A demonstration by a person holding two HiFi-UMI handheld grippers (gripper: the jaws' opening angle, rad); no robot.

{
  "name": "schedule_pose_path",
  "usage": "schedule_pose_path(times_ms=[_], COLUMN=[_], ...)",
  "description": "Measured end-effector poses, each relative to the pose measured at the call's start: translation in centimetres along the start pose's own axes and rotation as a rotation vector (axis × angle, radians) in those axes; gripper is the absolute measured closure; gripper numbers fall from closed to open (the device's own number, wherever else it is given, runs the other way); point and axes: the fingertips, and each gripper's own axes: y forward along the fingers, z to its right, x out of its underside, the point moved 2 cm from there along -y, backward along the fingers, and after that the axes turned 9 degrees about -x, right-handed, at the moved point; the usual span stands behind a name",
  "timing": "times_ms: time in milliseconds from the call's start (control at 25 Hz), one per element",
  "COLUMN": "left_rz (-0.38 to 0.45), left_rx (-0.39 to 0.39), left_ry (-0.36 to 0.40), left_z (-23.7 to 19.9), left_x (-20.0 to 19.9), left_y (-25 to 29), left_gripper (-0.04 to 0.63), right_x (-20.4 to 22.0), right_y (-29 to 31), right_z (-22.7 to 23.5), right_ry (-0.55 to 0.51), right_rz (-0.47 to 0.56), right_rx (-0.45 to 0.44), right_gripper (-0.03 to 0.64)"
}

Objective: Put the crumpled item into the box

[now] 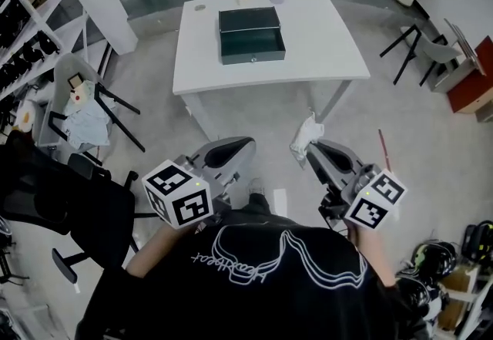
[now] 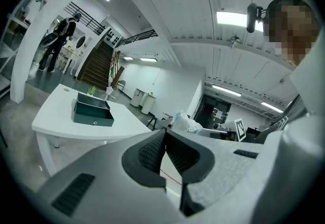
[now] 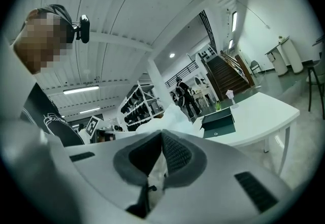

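Stands with both elbows bent and a gripper in each hand, both held out in front of the torso. Holds the left gripper pointing forward and slightly inward, its marker cube nearest the body, jaws pressed together with nothing between them. Holds the right gripper pointing forward and slightly inward from the other side, its marker cube likewise close to the chest, jaws clamped tight on a white crumpled item. Points the two tips toward each other, near but apart.
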Motion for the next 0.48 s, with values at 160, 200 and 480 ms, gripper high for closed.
schedule_pose_path(times_ms=[160,200,480], left_rz=[-0.020,-0.027,-0.068], left_rx=[0.006,0.003,-0.050], left_ry=[-0.026,-0.025,-0.017], left_z=[-3.5,-4.4,-11.4], left_x=[-1.8,-2.1,-3.8], left_y=[3.8,4.7,9.8], left_gripper=[0.591,0.591,0.591], right_x=[-1.3,-1.6,-3.1], right_y=[2.6,3.3,8.6], right_z=[4.4,5.5,12.7], right_ry=[0.020,0.027,0.052], right_rz=[-0.028,-0.035,-0.089], right_rx=[0.020,0.025,0.042], right_gripper=[0.611,0.611,0.611])
